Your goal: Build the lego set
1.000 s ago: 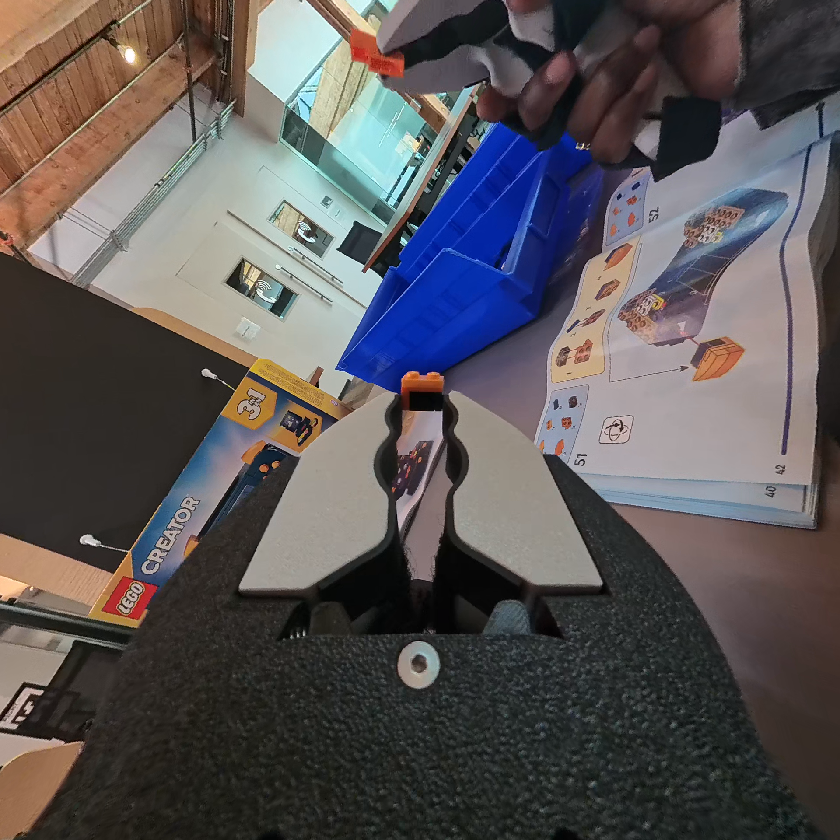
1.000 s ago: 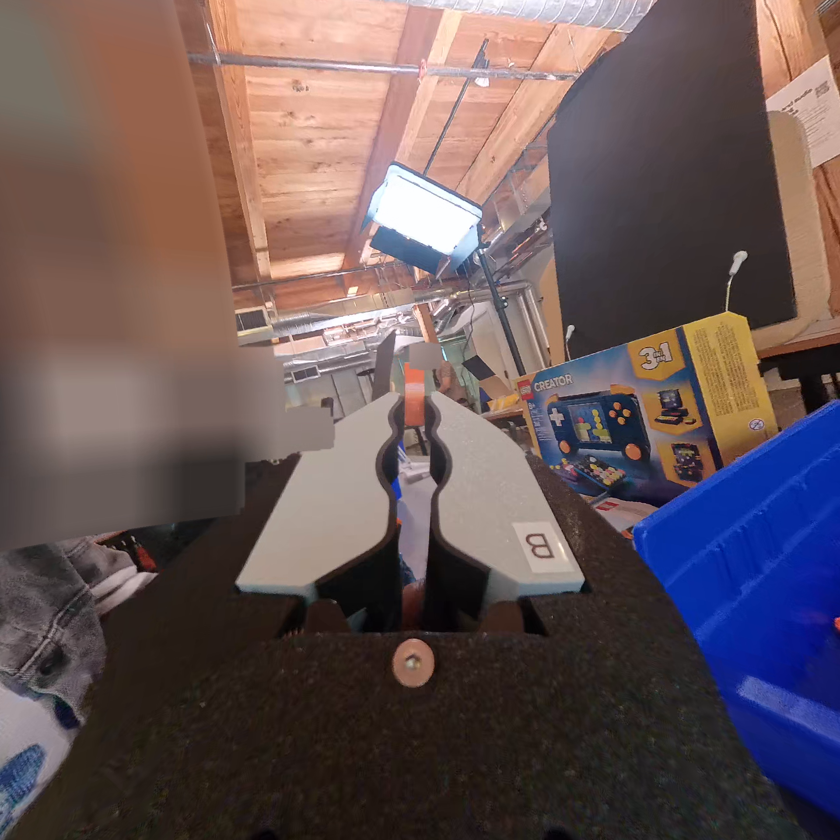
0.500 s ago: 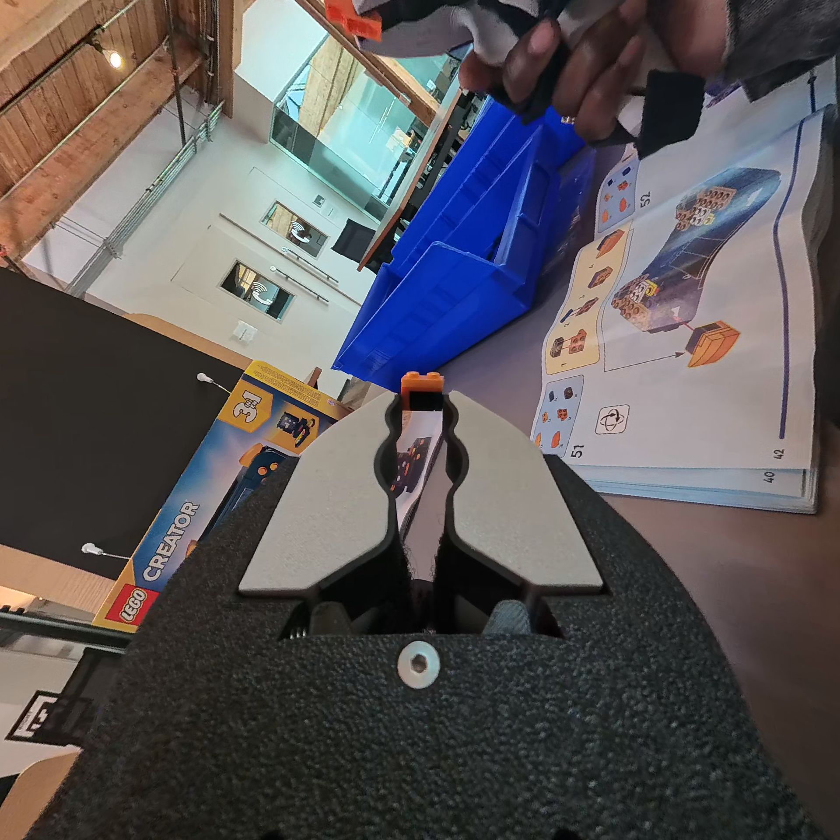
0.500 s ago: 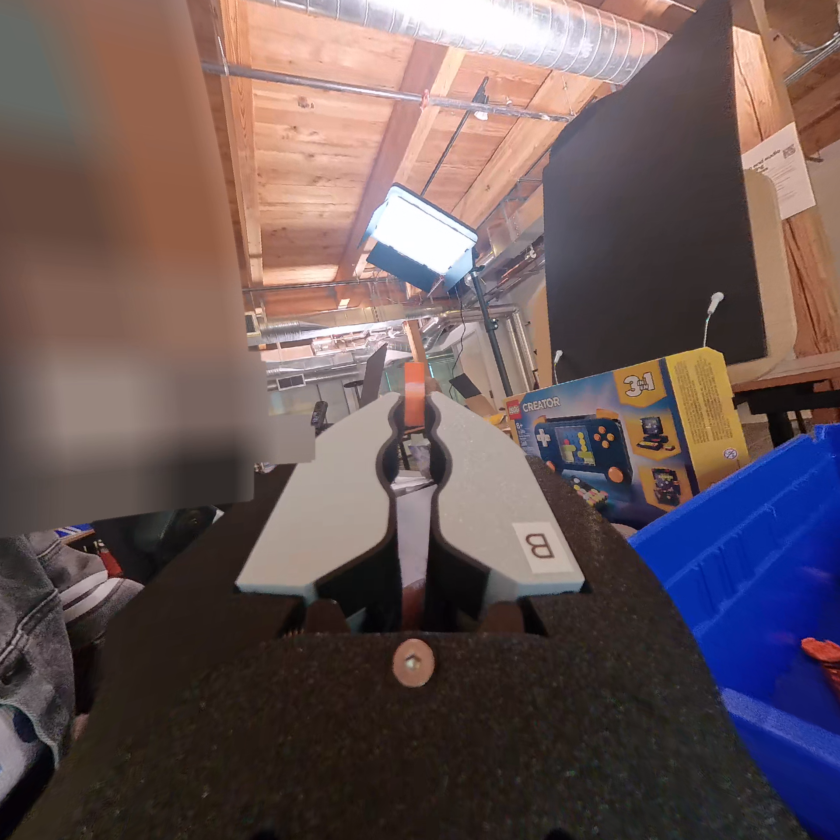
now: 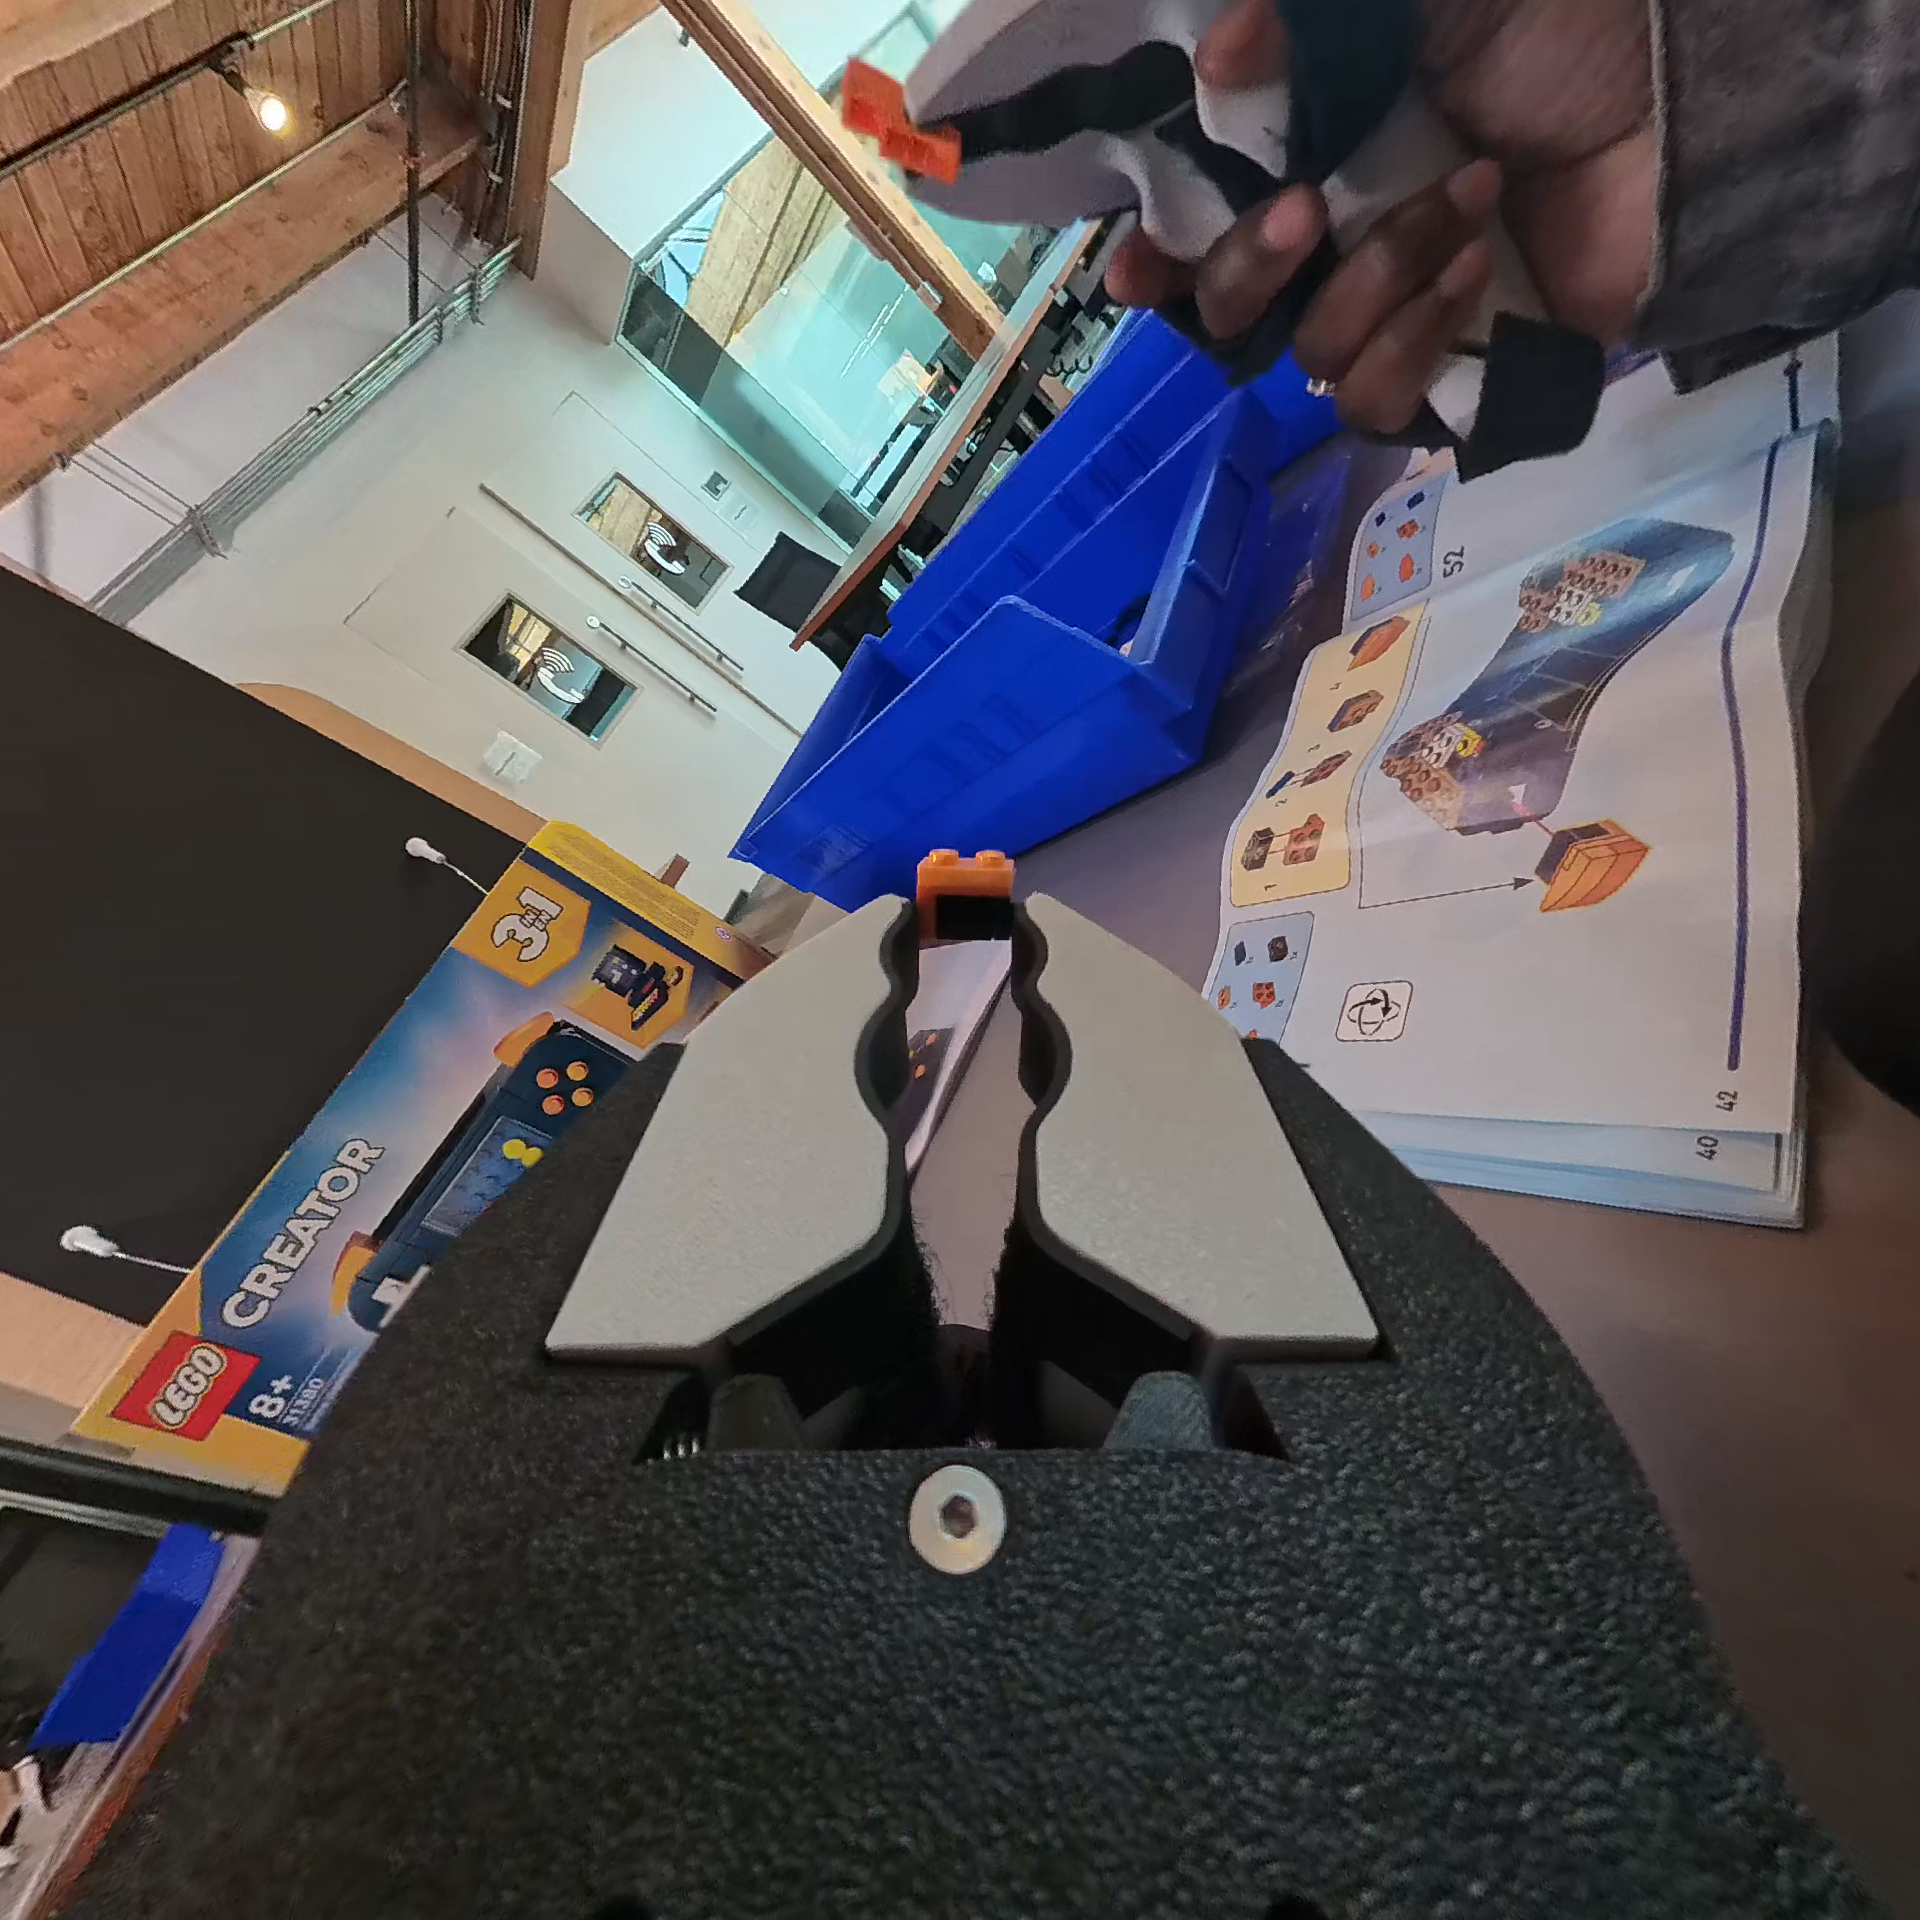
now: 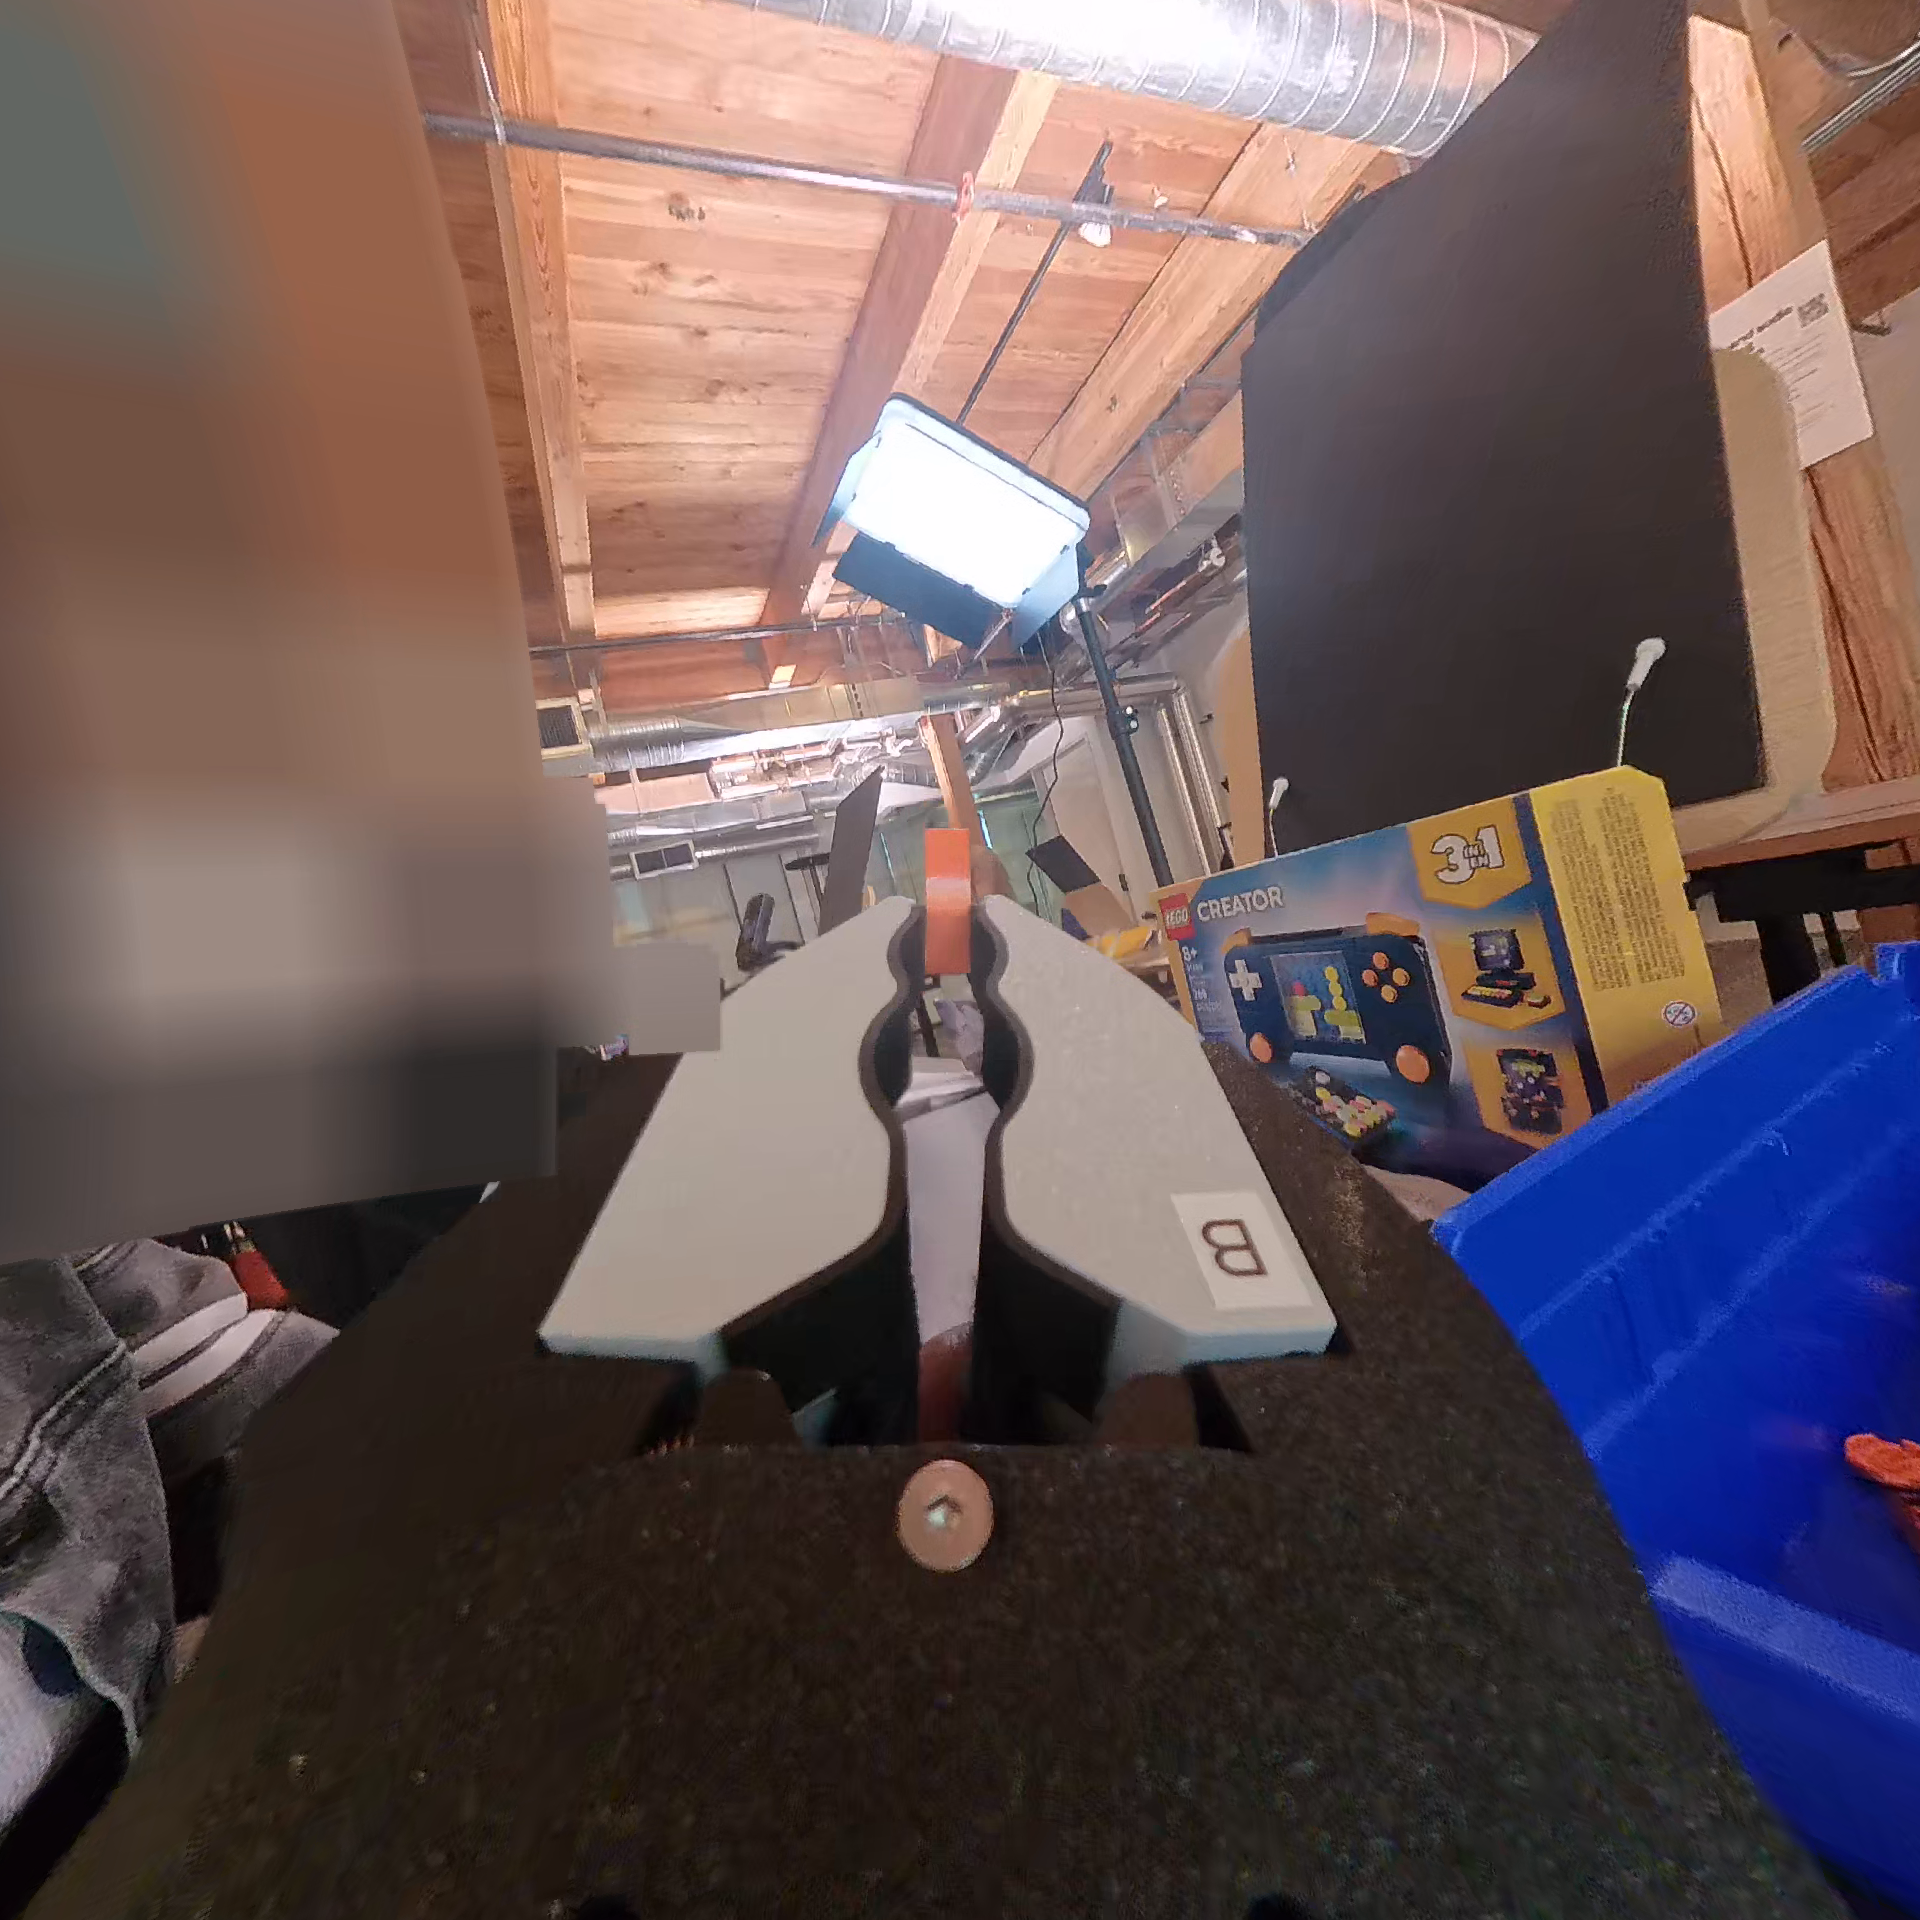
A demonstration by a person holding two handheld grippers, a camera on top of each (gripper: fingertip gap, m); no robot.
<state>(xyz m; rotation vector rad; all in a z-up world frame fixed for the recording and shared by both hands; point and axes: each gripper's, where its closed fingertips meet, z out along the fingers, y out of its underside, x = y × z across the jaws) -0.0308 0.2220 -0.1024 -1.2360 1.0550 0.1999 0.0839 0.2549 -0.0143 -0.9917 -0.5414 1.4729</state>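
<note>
Up close in the left wrist view, the left tongs point(image 5: 964, 920) are clamped on a small orange brick point(image 5: 964, 883) with two studs on top and a black piece set in its near face, both pads pressing its sides at mid-frame. Behind it, toward the upper middle, stand blue bins point(image 5: 1039, 686) on the bench point(image 5: 1662, 1403), and at the right an open instruction booklet point(image 5: 1538, 831) lies flat beside them. A printed toy box point(image 5: 416, 1122) leans at the lower left, before a black panel point(image 5: 187, 935). In the upper right a hand point(image 5: 1455, 177) grips the other tool, whose tips hold a flat orange plate point(image 5: 899, 120) well above the bins. In the right wrist view, the right tongs point(image 6: 948, 925) pinch that thin orange plate point(image 6: 947, 904) edge-on at mid-frame, pointing up toward a wooden ceiling point(image 6: 727, 312) and a studio lamp point(image 6: 956, 520). The toy box point(image 6: 1455, 956) stands at the right, with a blue bin point(image 6: 1714, 1299) at the lower right; something orange point(image 6: 1886, 1460) lies inside it, possibly another piece, though it is too blurred to tell.
</note>
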